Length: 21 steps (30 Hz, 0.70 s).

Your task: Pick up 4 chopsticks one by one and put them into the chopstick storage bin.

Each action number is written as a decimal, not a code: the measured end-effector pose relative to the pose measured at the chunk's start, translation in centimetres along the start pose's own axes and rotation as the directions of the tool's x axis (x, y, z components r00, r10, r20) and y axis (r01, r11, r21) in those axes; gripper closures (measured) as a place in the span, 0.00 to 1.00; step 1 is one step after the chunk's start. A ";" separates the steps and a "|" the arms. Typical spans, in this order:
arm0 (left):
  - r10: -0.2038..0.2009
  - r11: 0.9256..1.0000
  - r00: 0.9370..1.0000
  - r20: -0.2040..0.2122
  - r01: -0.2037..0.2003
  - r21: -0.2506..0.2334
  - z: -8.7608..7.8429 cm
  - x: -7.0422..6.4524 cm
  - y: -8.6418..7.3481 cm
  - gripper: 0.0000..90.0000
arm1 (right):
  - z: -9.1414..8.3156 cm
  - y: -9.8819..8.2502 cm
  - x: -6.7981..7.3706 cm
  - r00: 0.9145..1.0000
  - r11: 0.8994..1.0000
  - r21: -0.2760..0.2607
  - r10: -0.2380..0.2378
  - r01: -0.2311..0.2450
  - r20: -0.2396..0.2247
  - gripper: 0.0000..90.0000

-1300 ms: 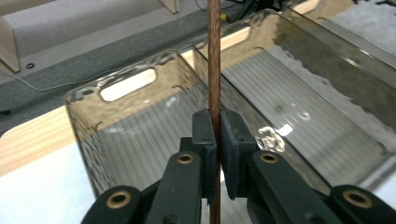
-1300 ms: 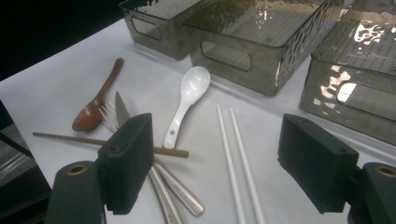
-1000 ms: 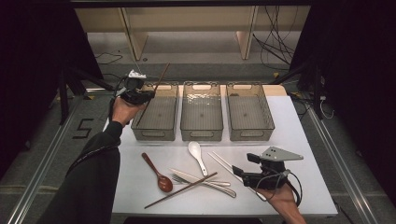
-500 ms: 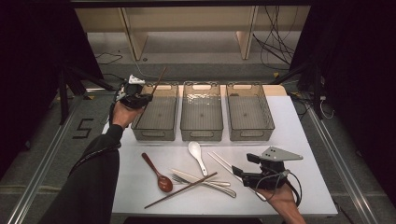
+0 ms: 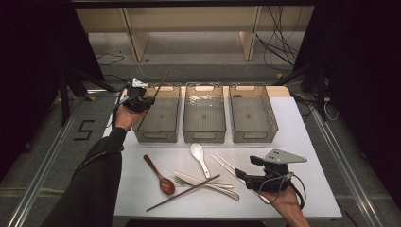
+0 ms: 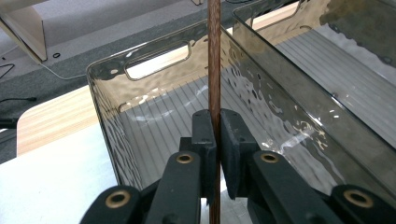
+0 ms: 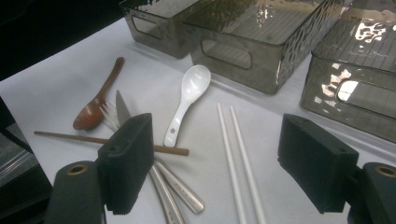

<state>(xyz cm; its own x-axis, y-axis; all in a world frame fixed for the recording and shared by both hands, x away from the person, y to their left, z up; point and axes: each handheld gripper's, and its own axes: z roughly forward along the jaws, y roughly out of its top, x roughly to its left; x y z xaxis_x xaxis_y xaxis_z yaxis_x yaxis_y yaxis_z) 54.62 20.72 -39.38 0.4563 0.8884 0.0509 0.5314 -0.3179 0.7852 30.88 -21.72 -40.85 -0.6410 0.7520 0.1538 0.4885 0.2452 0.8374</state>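
The brown chopstick [image 6: 214, 70] is clamped between the two black jaws of the left gripper [image 5: 138, 98], which press on it from both sides. In the left gripper view the stick stands straight up, from the bottom edge to the top edge. In the high view its thin end [image 5: 161, 81] slants toward 1 o'clock from the gripper, above the far left corner of the left bin [image 5: 158, 137]. This gripper is at about 10 o'clock on the table [image 5: 312, 151].

The left bin is one of three smoky clear bins in a row; the middle bin [image 5: 204, 137] and the right bin [image 5: 253, 137] are beside it, toward 3 o'clock.

At 6 o'clock from the bins some cutlery lies on the white table: a second brown chopstick [image 5: 184, 192], a wooden spoon [image 5: 160, 175], a white ceramic spoon [image 5: 199, 157], a metal fork [image 5: 208, 185] and two white chopsticks [image 7: 236, 154].

The right gripper [image 7: 219, 163] is at about 5 o'clock, just above the table. Its jaws stand wide apart with nothing held, and the white chopsticks lie under the gap.
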 end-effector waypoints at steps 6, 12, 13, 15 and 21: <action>-0.006 1.000 1.000 -0.008 0.006 0.023 0.6 0.2 -0.8 0.93 | -0.1 0.0 -0.1 1.000 1.000 -0.002 0.001 -0.001 0.000 0.31; -0.064 0.998 0.998 -0.002 0.064 0.027 0.3 0.1 -0.7 0.81 | 0.0 0.0 -0.1 1.000 1.000 0.000 0.000 0.000 0.001 0.31; -0.058 0.998 0.998 0.007 0.058 0.028 0.1 -0.1 -0.6 0.79 | 0.0 0.0 -0.1 1.000 1.000 -0.001 0.000 0.000 0.001 0.31; -0.075 0.996 0.996 0.046 0.073 0.041 -0.5 -0.6 -0.4 0.72 | -0.1 0.0 -0.1 1.000 1.000 -0.001 -0.001 0.001 0.002 0.31; -0.067 0.995 0.987 0.149 0.055 0.081 -3.0 -2.5 0.1 0.50 | -0.2 0.0 -0.1 1.000 1.000 -0.004 0.000 0.000 0.006 0.31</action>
<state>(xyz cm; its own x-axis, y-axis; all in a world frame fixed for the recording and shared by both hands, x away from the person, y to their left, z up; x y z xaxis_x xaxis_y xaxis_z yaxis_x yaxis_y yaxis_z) 51.42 19.48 -37.57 0.5211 0.8483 -0.0946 0.6120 -0.2940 0.7342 30.80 -21.89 -40.79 -0.6371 0.7559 0.1507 0.4863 0.2424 0.8395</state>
